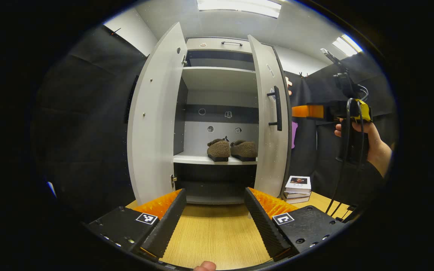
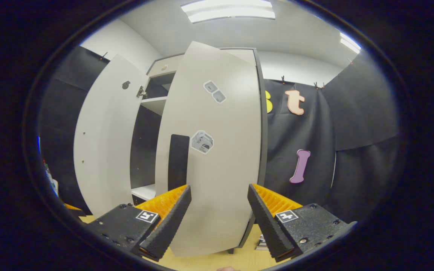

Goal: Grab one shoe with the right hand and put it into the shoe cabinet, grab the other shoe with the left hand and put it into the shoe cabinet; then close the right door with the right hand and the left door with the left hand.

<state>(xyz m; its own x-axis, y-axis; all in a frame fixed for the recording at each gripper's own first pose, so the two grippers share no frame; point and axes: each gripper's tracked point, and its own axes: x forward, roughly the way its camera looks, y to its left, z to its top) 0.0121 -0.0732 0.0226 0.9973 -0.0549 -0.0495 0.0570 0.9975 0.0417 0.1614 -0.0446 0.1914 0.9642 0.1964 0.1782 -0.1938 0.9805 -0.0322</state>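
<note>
Lining up on the right door with both shoes already shelved.

Nearest you, your left gripper [image 1: 214, 216] hung over the wooden table [image 1: 213, 237] with its fingers spread wide and nothing between them, held back, I judge, so it stayed clear until the left door's turn. Your right gripper [image 2: 219, 214] was likewise spread and empty, its fingers facing the outer face of the right door [image 2: 217, 158] just beyond, which suits a push rather than a grasp. Farther off, the left door [image 1: 153, 124] stood swung wide. Beyond both doors, inside the shoe cabinet [image 1: 220, 79], the two shoes [image 1: 232, 149] sat side by side on the lower shelf, set well back so the doors could shut without catching them.
</note>
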